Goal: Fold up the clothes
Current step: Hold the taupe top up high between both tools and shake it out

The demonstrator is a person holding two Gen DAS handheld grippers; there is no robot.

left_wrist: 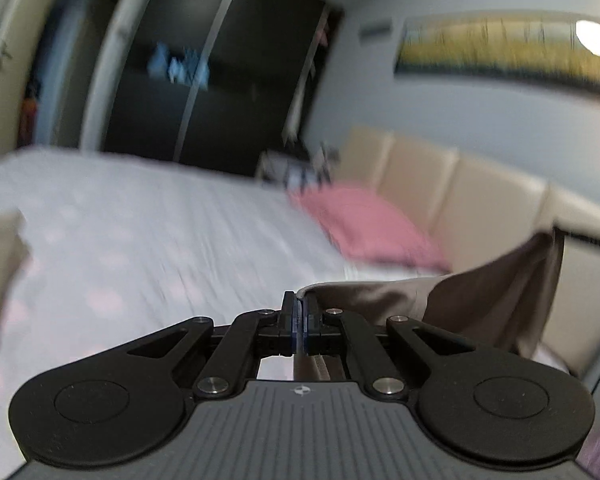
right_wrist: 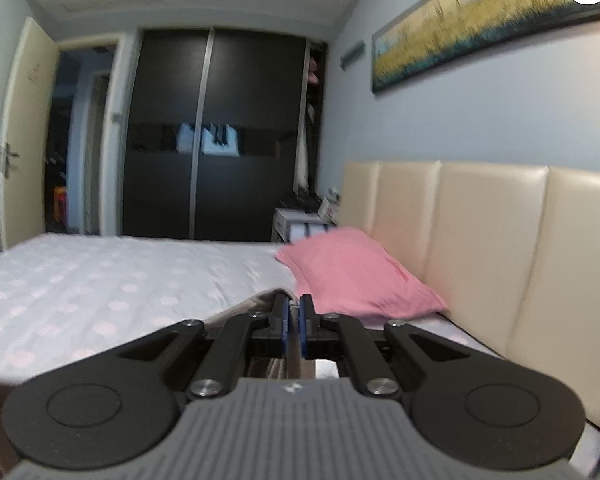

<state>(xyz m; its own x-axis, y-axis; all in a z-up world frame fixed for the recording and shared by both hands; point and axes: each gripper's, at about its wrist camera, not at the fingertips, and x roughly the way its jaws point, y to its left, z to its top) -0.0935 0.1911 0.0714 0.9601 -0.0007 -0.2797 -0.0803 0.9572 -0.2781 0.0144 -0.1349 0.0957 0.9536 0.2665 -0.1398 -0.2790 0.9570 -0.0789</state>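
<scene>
Nearest in the left wrist view, the left gripper [left_wrist: 299,312] has its jaws pressed together on an edge of the taupe garment [left_wrist: 480,292], which runs off to the right and rises in a slack fold above the bed [left_wrist: 140,240]. In the right wrist view, the right gripper [right_wrist: 294,312] is likewise clamped on a thin edge of the same cloth, which passes between its pads and trails to the lower left over the dotted sheet. The garment thus hangs between the two grips, lifted off the mattress. To fold it well, I would keep both pinches firm, draw the hands apart until the held edge runs straight, and hold them level so the cloth falls evenly before laying it down. Beyond lie a pink pillow [right_wrist: 356,276], the cream headboard [right_wrist: 480,232] and a dark wardrobe [right_wrist: 220,132].
</scene>
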